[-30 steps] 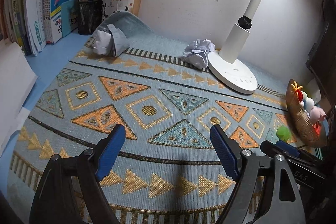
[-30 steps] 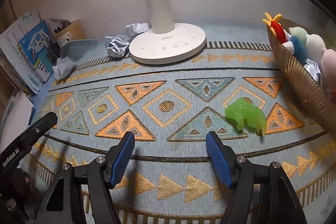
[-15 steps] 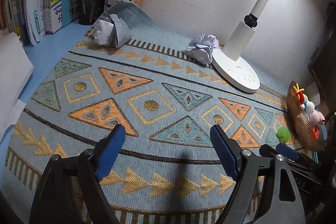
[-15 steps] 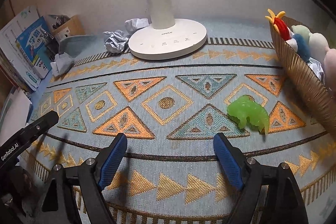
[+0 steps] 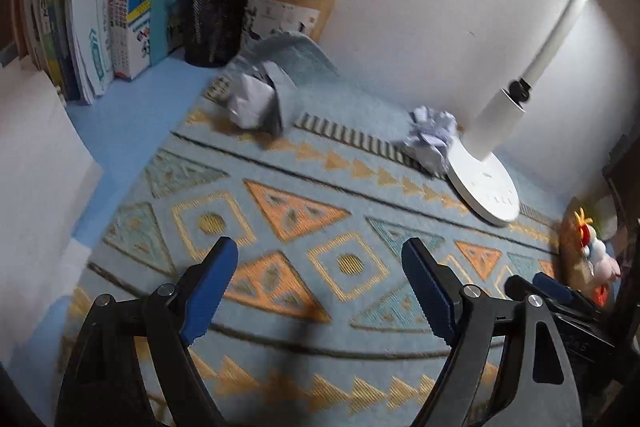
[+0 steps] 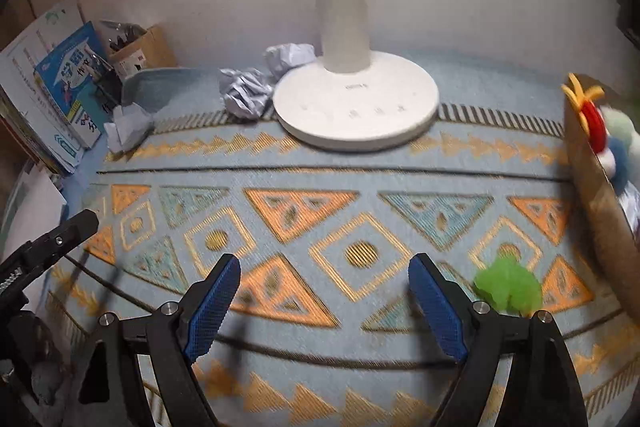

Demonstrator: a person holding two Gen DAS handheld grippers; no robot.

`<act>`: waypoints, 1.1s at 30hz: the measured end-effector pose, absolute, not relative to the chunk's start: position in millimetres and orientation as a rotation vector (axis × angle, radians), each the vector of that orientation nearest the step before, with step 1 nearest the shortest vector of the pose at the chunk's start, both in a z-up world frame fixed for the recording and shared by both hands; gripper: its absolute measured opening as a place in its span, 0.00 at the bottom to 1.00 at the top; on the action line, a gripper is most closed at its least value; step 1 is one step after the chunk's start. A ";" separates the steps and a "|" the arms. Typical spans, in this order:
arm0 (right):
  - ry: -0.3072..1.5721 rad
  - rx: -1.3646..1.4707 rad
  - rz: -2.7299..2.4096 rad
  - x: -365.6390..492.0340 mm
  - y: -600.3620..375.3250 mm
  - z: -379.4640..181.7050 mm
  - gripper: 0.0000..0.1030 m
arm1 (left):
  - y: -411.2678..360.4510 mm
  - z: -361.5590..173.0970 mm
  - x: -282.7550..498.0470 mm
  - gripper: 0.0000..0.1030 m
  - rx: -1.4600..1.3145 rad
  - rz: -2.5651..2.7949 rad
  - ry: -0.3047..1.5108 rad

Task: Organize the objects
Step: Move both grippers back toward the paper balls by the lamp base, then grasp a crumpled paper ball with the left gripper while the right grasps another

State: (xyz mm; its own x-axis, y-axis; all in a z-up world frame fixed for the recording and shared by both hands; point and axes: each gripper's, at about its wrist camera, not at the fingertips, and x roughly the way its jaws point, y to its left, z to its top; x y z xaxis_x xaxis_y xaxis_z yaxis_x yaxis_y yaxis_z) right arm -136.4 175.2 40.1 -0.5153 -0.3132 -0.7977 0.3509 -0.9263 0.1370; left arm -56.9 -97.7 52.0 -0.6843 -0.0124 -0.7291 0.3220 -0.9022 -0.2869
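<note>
Both my grippers have swung left and nearer the lamp base [image 6: 356, 107]; each pair of fingers gapes wide, holding nothing.
Green toy [image 6: 508, 287] lies just beside my right gripper [image 6: 324, 303], near the basket [image 6: 600, 179]; reaching carelessly could knock it aside, though the surface [image 5: 320, 187] under my left gripper [image 5: 320, 287] offers room.

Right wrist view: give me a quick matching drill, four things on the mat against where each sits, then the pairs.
Things:
1. green toy
2. desk lamp base
3. crumpled paper ball
4. stuffed toys

Places:
A. in the woven basket at right
B. directly left of the lamp base
C. on the mat, beside the right tong
D. centre back, near the wall

Pairs: 1-C, 2-D, 3-B, 4-A
</note>
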 end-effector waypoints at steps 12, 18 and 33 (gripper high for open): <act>0.192 1.120 -2.442 -230.7 67.2 45.4 0.83 | -163.7 50.0 -162.3 0.84 1.070 -2.614 0.494; 0.218 1.140 -2.444 -258.1 45.5 27.8 0.83 | -168.9 27.7 -178.8 0.84 1.089 -2.591 0.501; 0.227 1.041 -2.456 -247.9 40.7 31.8 0.43 | -143.9 23.3 -177.6 0.46 1.060 -2.639 0.326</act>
